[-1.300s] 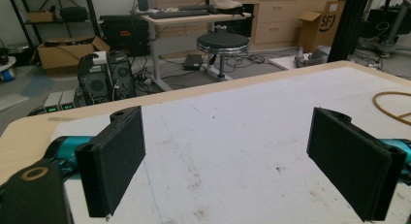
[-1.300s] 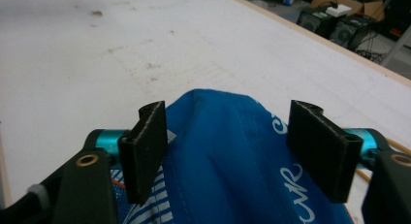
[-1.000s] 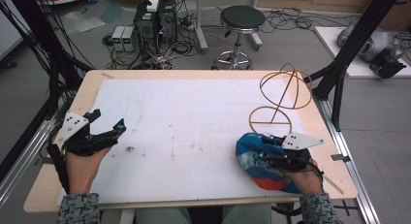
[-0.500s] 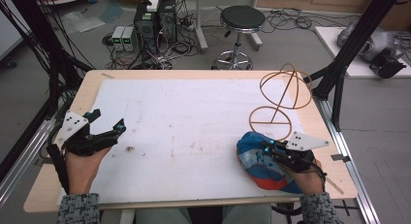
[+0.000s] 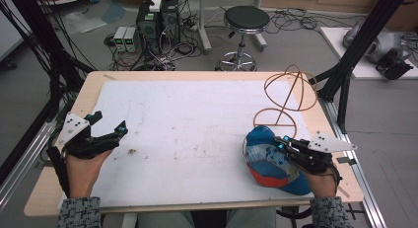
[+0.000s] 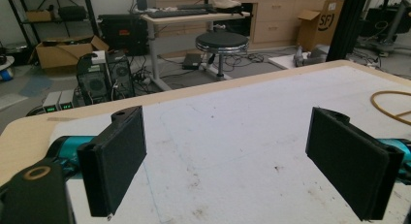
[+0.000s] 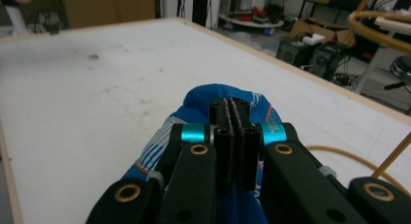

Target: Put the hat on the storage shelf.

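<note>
1. Two black jaws of the right gripper (image 7: 234, 118) are clenched on the blue fabric cap with red trim (image 5: 268, 159), at the lower right of the high view.
2. The left gripper (image 6: 228, 161) is released, with nothing between its jaws.
3. The white table mat (image 5: 197, 124) lies bare between them; the orange wire stand (image 5: 288, 97) is near the right edge.

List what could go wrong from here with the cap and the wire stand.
The right tool is shut on a thin fold of the blue cap, so the fabric may slip free when lifted. The wire stand sits close behind the cap and could be knocked or snagged. The left tool is open and off to the side, giving no support.
</note>
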A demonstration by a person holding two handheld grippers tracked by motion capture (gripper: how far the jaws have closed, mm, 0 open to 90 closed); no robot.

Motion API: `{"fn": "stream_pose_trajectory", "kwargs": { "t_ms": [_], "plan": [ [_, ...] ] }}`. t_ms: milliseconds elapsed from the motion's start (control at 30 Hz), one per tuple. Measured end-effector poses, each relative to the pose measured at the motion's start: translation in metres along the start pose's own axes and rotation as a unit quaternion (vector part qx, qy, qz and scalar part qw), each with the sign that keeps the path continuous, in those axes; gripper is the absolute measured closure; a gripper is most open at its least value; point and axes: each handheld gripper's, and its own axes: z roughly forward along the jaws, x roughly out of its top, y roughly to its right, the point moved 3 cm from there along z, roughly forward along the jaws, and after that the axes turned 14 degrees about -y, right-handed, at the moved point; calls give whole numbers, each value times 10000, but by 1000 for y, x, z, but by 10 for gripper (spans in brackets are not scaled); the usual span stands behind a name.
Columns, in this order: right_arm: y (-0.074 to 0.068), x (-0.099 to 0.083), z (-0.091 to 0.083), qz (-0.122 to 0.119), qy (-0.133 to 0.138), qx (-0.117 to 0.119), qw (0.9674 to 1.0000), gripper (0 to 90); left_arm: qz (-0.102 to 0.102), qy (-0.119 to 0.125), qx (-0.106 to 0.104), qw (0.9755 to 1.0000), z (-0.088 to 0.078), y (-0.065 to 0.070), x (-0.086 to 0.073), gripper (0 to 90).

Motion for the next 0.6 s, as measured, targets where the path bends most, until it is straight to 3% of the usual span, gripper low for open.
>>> {"fn": "stream_pose_trajectory", "kwargs": {
  "t_ms": [200, 600],
  "plan": [
    [1, 8, -13, 61, 375, -80, 9992, 888, 11, -10, -1, 10000, -1, 0, 0, 147],
    [-3, 22, -27, -21, 765, -246, 9968, 888, 2, 47, 37, 10000, -4, -2, 2, 147]
  ]
}}
